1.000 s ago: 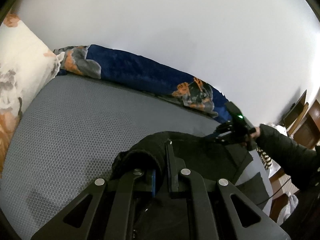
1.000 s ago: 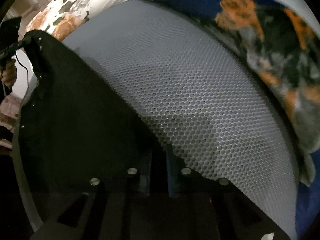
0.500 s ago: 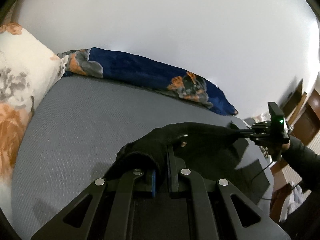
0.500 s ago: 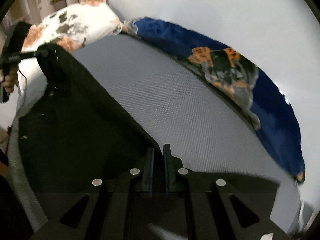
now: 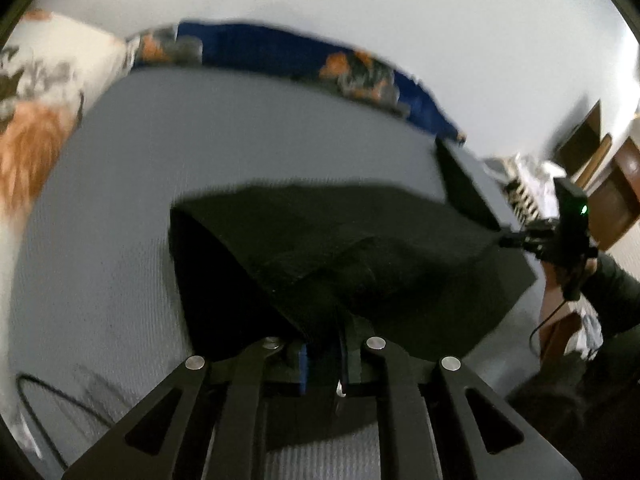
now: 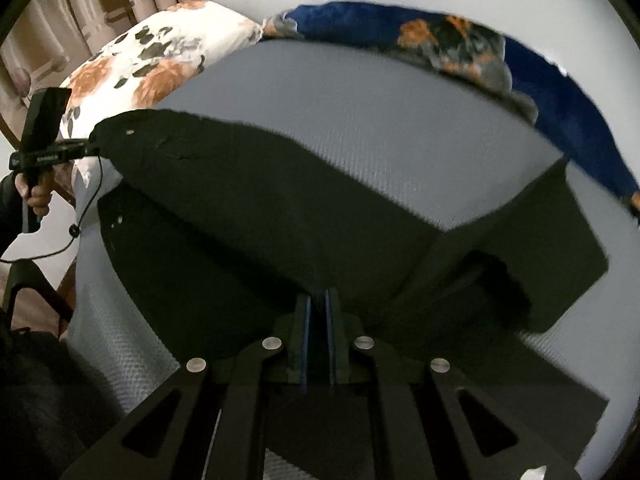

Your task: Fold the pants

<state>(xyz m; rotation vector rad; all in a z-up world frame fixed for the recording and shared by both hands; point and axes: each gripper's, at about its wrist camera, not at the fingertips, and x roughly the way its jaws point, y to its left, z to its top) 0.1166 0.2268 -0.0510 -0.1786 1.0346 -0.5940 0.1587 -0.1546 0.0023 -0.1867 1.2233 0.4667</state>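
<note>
Black pants (image 5: 340, 240) hang stretched above a grey bed (image 5: 120, 184). My left gripper (image 5: 324, 344) is shut on one corner of the pants. My right gripper (image 6: 318, 312) is shut on the other corner, and the cloth spans between the two. In the left wrist view the right gripper (image 5: 516, 238) pinches the cloth at far right. In the right wrist view the left gripper (image 6: 86, 148) pinches the cloth (image 6: 280, 208) at far left. A pant leg (image 6: 552, 248) trails onto the bed at right.
A floral white-and-orange pillow (image 6: 152, 64) lies at the head of the bed. A blue blanket (image 6: 460, 48) runs along the white wall. Wooden furniture (image 5: 612, 184) and curtains (image 6: 100, 0) stand beside the bed. A cable (image 5: 48, 412) lies on the mattress.
Both grippers have lifted and pulled back, raising the pants off the bed and stretching the cloth between them. A pant leg now trails on the bed.
</note>
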